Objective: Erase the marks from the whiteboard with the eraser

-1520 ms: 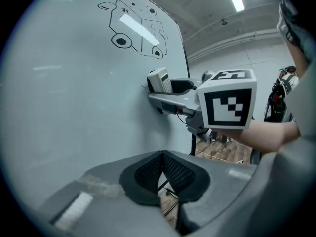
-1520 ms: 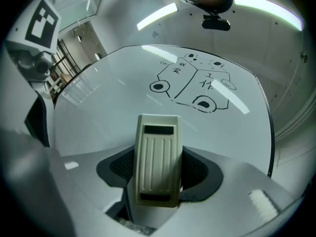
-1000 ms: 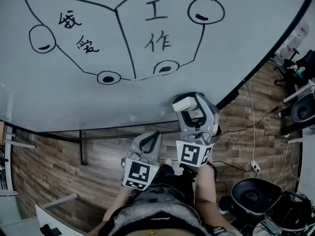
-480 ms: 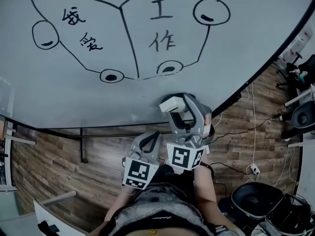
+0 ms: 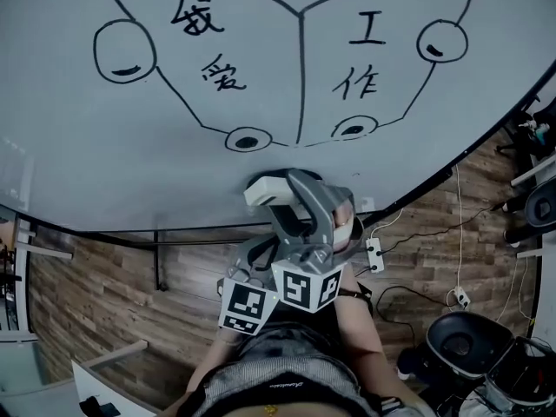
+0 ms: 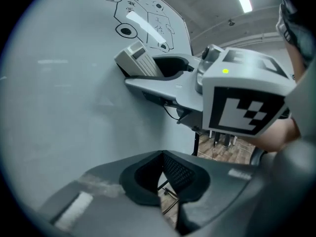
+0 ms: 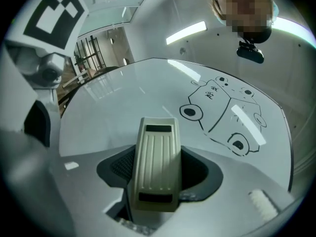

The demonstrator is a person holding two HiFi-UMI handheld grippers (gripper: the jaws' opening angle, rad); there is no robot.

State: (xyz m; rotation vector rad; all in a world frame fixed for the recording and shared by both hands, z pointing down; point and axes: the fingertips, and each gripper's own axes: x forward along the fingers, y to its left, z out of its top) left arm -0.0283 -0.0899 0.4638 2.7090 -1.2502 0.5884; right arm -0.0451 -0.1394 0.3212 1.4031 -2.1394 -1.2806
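Observation:
The whiteboard (image 5: 95,168) carries a black marker drawing (image 5: 301,68) of a boxy shape with characters and small ovals. My right gripper (image 5: 276,193) is shut on a beige ribbed eraser (image 5: 266,189), held just below the two lower ovals (image 5: 248,139). In the right gripper view the eraser (image 7: 157,162) sits clamped between the jaws, pointing at the board, with the drawing (image 7: 222,115) beyond it. My left gripper (image 5: 252,266) hangs lower, partly hidden behind the right one. Its jaws (image 6: 168,204) are shut with nothing in them, and the eraser (image 6: 139,59) shows ahead of it.
The board's dark lower frame (image 5: 174,231) runs above a wooden floor (image 5: 95,302). A power strip (image 5: 374,254) and cables lie at the right. Black chairs (image 5: 456,346) stand at the lower right. The person's body fills the bottom centre.
The right gripper with the eraser has moved left and up, closer to the lower ovals. The head view has swung, so the drawing sits further right. The left gripper has barely moved.

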